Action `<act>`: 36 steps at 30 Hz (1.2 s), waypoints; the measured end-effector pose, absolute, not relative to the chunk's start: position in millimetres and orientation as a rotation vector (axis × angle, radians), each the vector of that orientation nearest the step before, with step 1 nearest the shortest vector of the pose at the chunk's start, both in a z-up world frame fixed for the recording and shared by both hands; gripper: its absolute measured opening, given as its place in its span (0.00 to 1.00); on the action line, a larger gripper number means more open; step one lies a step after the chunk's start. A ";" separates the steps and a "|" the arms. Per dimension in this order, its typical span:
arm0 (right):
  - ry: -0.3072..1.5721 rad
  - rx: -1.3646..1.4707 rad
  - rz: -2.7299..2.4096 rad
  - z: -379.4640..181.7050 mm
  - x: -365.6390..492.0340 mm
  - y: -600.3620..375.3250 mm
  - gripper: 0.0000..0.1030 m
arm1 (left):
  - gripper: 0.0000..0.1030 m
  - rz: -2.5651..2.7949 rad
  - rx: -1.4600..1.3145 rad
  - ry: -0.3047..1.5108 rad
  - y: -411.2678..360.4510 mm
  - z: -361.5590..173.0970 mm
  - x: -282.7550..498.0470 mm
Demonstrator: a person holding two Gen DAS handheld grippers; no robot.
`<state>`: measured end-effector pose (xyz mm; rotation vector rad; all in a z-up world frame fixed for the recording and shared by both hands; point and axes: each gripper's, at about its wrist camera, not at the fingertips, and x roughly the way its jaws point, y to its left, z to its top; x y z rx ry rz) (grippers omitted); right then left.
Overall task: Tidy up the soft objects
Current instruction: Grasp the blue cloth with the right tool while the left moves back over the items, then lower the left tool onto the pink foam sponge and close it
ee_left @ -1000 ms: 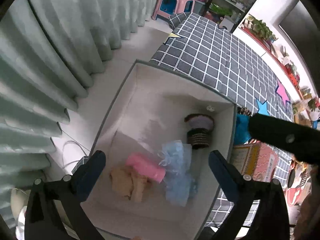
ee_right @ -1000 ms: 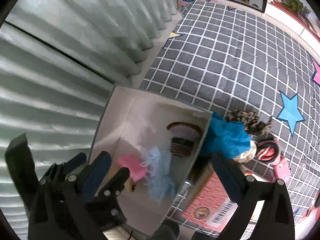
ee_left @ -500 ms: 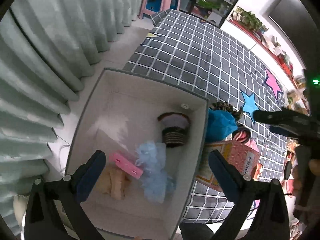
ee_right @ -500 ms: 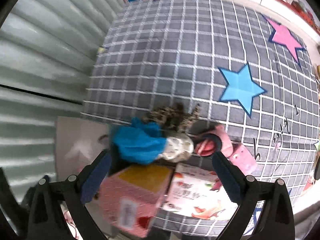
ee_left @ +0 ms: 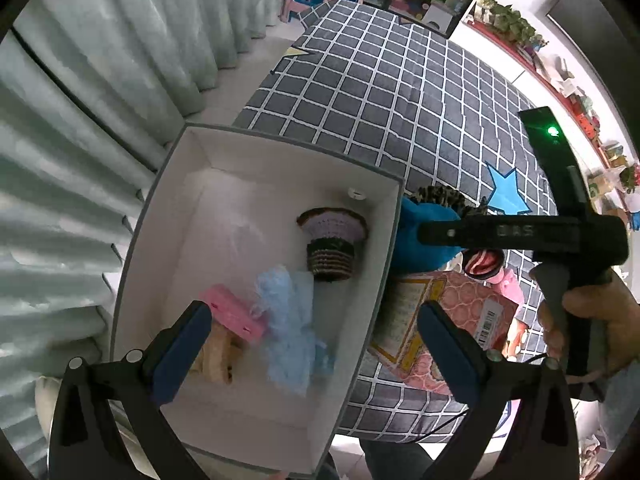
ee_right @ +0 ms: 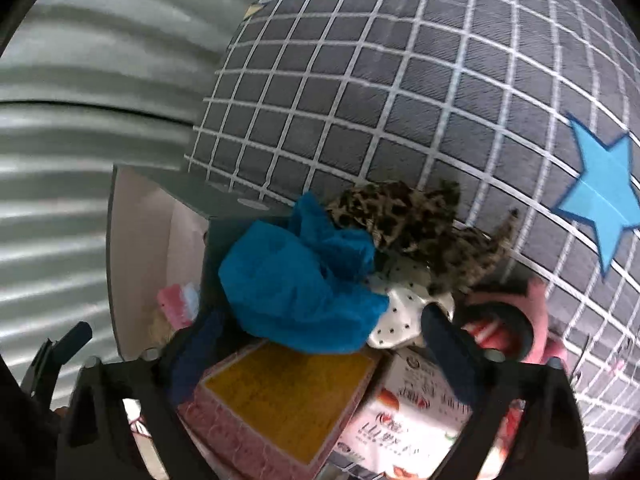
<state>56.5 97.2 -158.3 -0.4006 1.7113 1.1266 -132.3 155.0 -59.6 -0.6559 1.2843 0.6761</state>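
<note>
Grey curtains (ee_left: 100, 92) close off one side of a checked bed cover (ee_left: 380, 92), and a white box (ee_left: 168, 216) sits between them, hard against the cover's edge. The right gripper (ee_right: 316, 344) is down over a blue cloth (ee_right: 296, 280), its jaws closing with the cloth's lower part between them; whether the pads press yet I cannot tell. The left gripper (ee_left: 312, 340) hangs over the box with jaws wide and nothing in them.

The cloth lies on a pink carton (ee_right: 280, 400), touching a leopard cloth (ee_right: 404, 220) and a dotted one (ee_right: 400, 316). A good grip would take a full fold of blue only, clear of the carton's edge, then lift straight up before crossing the box wall.

Inside the box, a knitted cup (ee_left: 332, 240), pale blue mesh (ee_left: 288, 320) and a pink piece (ee_left: 232, 312) crowd the near end; the far end is bare, likely the easiest drop spot.
</note>
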 end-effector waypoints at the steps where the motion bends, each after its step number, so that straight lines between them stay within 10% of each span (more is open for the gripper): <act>1: 1.721 -0.404 1.132 -162.6 54.5 98.2 0.53 | 1.00 0.679 -0.656 1.290 154.1 -60.1 -130.7; 8: 1.687 -0.315 1.078 -164.5 79.9 64.7 0.27 | 1.00 0.679 -0.631 1.321 144.1 -59.6 -109.5; 29: 1.699 0.013 0.460 -193.3 230.1 -209.5 0.28 | 1.00 0.430 -0.453 1.421 47.0 -81.1 40.6; 31: 1.696 -0.004 0.439 -194.4 230.9 -222.5 0.42 | 1.00 0.403 -0.423 1.450 35.5 -91.8 56.6; 33: 1.676 -0.031 0.427 -191.8 229.5 -231.4 0.89 | 1.00 0.378 -0.401 1.494 23.0 -105.3 71.9; 36: 1.636 -0.071 0.458 -185.6 225.1 -235.1 0.90 | 1.00 0.336 -0.398 1.539 4.9 -121.9 86.7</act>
